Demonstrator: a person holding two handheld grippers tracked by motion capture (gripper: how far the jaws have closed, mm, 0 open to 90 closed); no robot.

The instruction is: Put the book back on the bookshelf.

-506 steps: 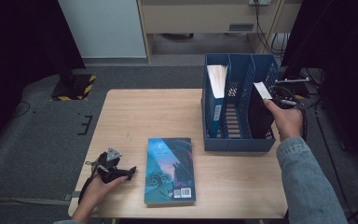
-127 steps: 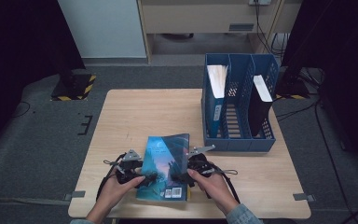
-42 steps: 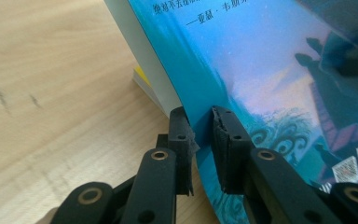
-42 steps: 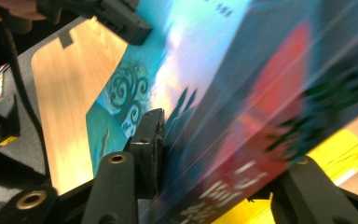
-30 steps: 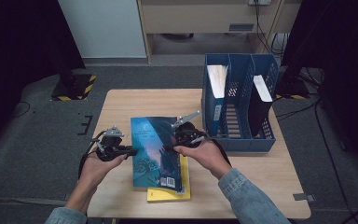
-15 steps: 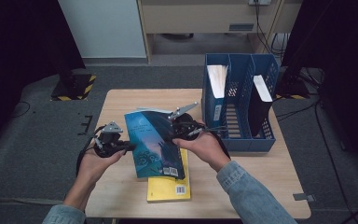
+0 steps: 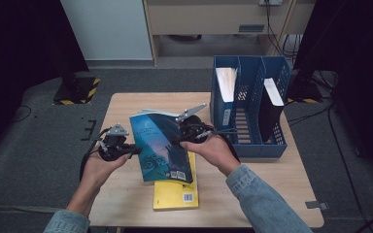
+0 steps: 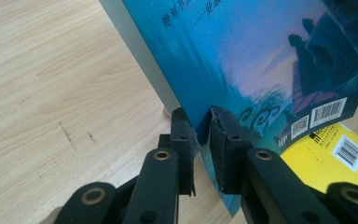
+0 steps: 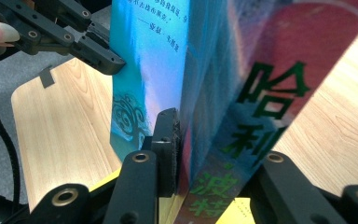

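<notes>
Bare tabletop [image 7: 126, 104] lies open at the upper left of the high view. At right, the blue file rack [image 7: 250, 145] blocks the way, its middle slot free. The yellow book [image 7: 177, 194] covers the lower centre.

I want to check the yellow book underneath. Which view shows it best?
The high view: the yellow book lies flat on the table, half under the lifted blue book. Both gripper views catch just a corner.

A yellow book [image 7: 177, 193] lies on the wooden table [image 7: 126, 104]; a blue file rack [image 7: 250, 104] stands right.
</notes>
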